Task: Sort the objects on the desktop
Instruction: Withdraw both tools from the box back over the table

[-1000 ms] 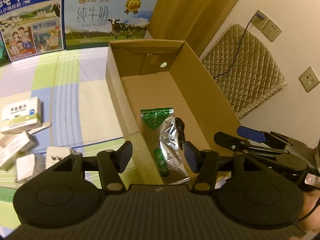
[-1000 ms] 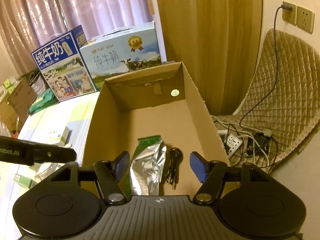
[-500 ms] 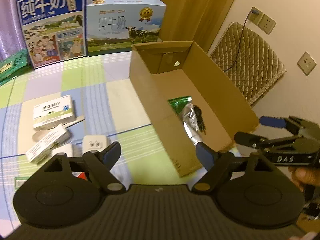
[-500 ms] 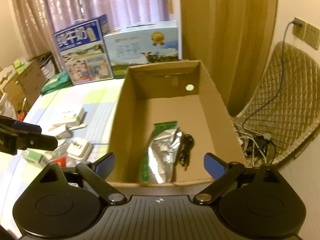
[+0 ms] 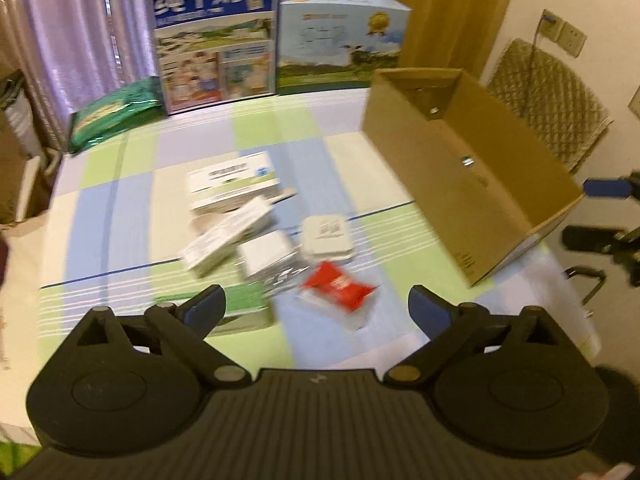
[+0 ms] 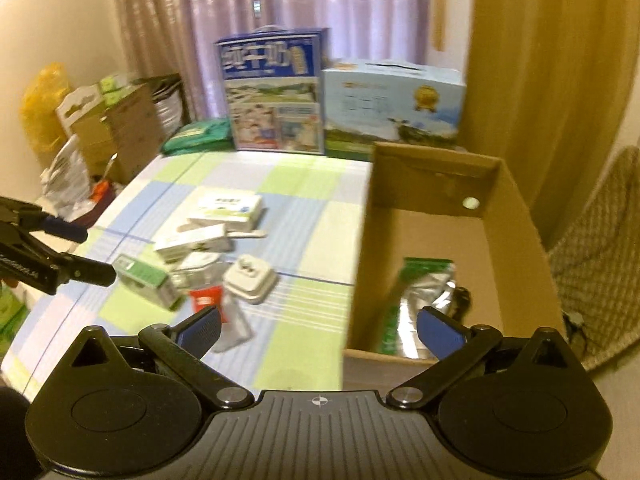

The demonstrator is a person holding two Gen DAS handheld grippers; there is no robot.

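Hovering over the checked desk (image 5: 340, 152), left tool (image 5: 316, 308) spread and empty, right tool (image 6: 318, 326) likewise spread, clutter of small white boxes (image 5: 234, 184), red packet (image 5: 338, 286), white adapter (image 6: 250, 278), cardboard box (image 6: 516, 216) just beside holding foil pouch (image 6: 424, 286), milk cartons (image 6: 276, 92) behind.

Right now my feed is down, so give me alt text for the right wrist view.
The open, empty right gripper faces a checked tablecloth with a cardboard box on the right holding a green-and-silver pouch. Left of the box lie small white cartons, a white adapter and a red packet; the left gripper enters from the left edge.
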